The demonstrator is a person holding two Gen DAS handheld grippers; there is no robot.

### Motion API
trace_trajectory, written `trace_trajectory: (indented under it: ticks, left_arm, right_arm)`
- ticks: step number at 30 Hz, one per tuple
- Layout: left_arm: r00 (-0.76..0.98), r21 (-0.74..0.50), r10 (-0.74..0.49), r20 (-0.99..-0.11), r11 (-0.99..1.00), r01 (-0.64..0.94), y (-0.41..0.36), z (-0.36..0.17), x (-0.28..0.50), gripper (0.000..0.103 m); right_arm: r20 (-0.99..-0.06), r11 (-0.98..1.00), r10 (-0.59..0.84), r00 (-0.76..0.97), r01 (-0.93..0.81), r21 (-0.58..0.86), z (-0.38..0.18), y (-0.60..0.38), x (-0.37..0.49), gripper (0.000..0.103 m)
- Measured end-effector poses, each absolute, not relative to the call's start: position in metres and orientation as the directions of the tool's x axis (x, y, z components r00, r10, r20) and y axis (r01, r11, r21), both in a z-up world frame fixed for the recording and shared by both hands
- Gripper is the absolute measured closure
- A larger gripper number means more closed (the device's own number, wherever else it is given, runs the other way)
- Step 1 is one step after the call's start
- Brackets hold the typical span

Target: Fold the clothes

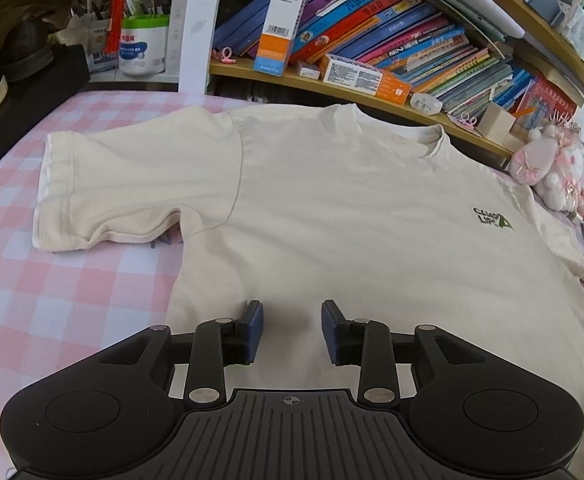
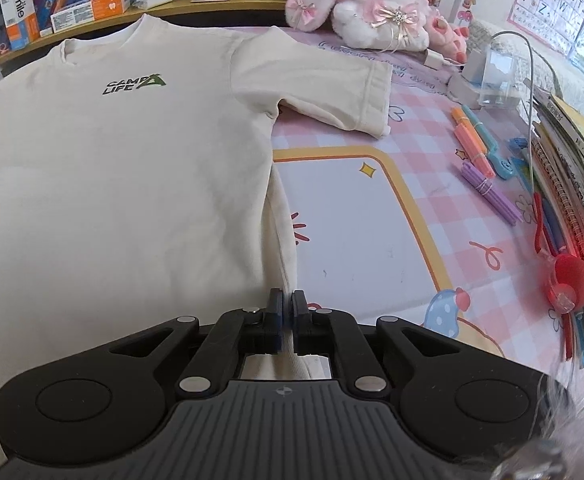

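Observation:
A cream short-sleeved T-shirt [image 1: 332,208] lies flat, front up, on a pink checked cloth [image 1: 52,292], its collar toward the bookshelf. A small green logo [image 2: 134,84] marks the chest. In the left wrist view my left gripper [image 1: 292,328] hovers over the shirt's lower body near its left side, jaws apart, only flat fabric showing beneath the gap. In the right wrist view my right gripper [image 2: 287,312] is shut on the shirt's [image 2: 132,160] right side edge low down, and a ridge of fabric runs up from its pads.
A bookshelf [image 1: 372,92] with books and boxes runs behind the collar. A pink plush rabbit [image 2: 372,12] sits past the right sleeve. Bundled coloured sticks [image 2: 480,160], a clear box [image 2: 496,76], a white cable and stacked notebooks [image 2: 572,184] line the right side.

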State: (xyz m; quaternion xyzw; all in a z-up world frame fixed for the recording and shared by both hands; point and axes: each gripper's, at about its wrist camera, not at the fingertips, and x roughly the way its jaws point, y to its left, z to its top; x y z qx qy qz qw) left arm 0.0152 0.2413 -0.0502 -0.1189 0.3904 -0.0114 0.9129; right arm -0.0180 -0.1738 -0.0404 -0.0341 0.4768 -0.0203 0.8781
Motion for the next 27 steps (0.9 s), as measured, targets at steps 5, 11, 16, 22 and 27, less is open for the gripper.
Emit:
trace_trajectory:
  ticks: [5, 11, 16, 22, 27]
  left_arm:
    - [0.72, -0.235, -0.106, -0.685, 0.969, -0.082, 0.23, -0.04, 0.003, 0.053]
    - [0.721, -0.222, -0.108, -0.684, 0.973, -0.064, 0.202, -0.032, -0.019, 0.042]
    - [0.704, -0.178, -0.117, -0.7, 0.984, -0.013, 0.176, -0.03, -0.03, 0.029]
    - [0.699, -0.124, -0.151, -0.699, 0.988, 0.089, 0.148, -0.025, -0.035, 0.024]
    - [0.698, -0.109, -0.158, -0.699, 0.987, 0.113, 0.14, -0.02, -0.035, 0.024]
  right_arm:
    - [-0.783, 0.991, -0.095, 0.615, 0.13, -0.018, -0.029, -0.171, -0.03, 0.065]
    - [-0.734, 0.989, -0.082, 0.674, 0.148, 0.025, -0.013, -0.149, -0.053, 0.048]
    - [-0.729, 0.983, -0.069, 0.681, 0.172, 0.068, -0.01, -0.143, -0.062, 0.035]
    - [-0.757, 0.966, -0.092, 0.647, 0.243, 0.09, -0.015, -0.14, -0.07, 0.034]
    - [-0.753, 0.956, -0.114, 0.648, 0.279, 0.094, -0.015, -0.143, -0.072, 0.034]
